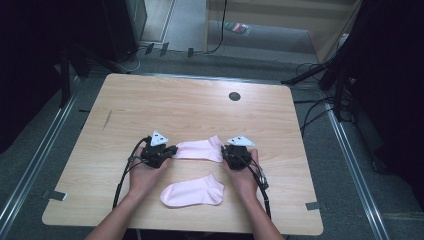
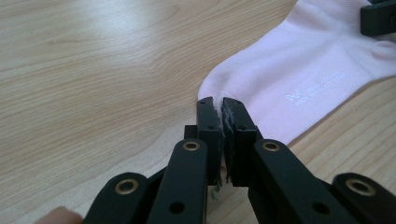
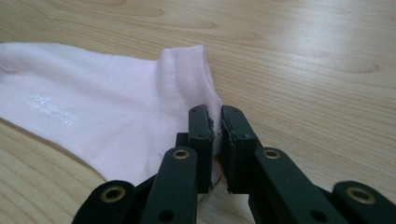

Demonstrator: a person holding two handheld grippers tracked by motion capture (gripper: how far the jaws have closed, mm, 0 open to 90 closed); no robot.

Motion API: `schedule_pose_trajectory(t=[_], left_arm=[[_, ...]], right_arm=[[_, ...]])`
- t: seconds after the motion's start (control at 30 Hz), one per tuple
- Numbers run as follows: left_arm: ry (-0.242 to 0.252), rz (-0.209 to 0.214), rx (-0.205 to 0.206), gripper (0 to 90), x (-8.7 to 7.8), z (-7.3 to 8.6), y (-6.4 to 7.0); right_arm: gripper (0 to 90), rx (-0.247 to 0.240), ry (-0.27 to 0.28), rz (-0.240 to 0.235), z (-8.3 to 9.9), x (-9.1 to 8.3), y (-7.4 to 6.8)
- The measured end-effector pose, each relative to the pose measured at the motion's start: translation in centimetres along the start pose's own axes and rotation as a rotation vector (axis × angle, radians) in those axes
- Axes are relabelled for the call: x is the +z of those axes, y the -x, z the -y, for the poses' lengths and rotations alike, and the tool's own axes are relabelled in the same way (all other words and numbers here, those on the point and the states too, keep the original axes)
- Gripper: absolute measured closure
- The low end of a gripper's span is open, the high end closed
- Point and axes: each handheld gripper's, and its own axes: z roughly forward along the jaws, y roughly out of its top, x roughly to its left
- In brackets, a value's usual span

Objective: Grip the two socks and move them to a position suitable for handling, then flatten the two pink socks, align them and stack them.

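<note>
Here, clamped by left tool at toe and right tool at cuff: far pink sock, stretched flat mid-bench, likely for laying onto near sock.

A light wooden table with rounded corners carries the things, its grain running left to right. A small dark round disc sits in the top near the far edge, a little right of the middle. A short dark mark shows on the wood toward the left side. Two pink socks lie flat on the near half. The farther sock lies across the middle, its length running left to right, with small white lettering on its sole. The nearer sock lies close to the near edge, toe to the left and cuff to the right, apart from the other.
</note>
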Motion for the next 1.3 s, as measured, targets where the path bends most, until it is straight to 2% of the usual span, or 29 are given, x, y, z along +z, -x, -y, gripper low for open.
schedule_pose_trajectory(t=[0.17,0.4,0.63,0.7,0.83,1.1,1.3], left_arm=[[0.022,0.013,-0.007,88.3,-0.7,0.2,-0.2],[0.057,0.054,-0.037,88.6,-2.0,0.3,-0.4],[0.102,0.081,-0.047,88.6,-4.5,0.1,-0.4],[0.115,0.086,-0.049,88.6,-5.2,0.1,-0.2],[0.118,0.109,-0.059,88.6,-6.2,0.5,0.3],[0.109,0.149,-0.048,88.7,-8.0,2.2,1.4],[0.111,0.175,-0.038,88.7,-9.6,3.1,2.5]], right_arm=[[85.0,0.027,0.002,-0.025,-0.2,-0.5,0.1],[85.1,0.035,0.032,-0.044,-0.8,-1.9,-0.2],[85.1,0.058,0.059,-0.084,-1.6,-3.9,-0.8],[85.1,0.05,0.063,-0.091,-1.7,-4.4,-1.0],[85.1,0.058,0.066,-0.112,-1.8,-5.3,-1.2],[85.1,0.064,0.043,-0.165,0.0,-7.1,-1.4],[85.3,0.064,0.036,-0.186,1.1,-8.6,-1.5]])
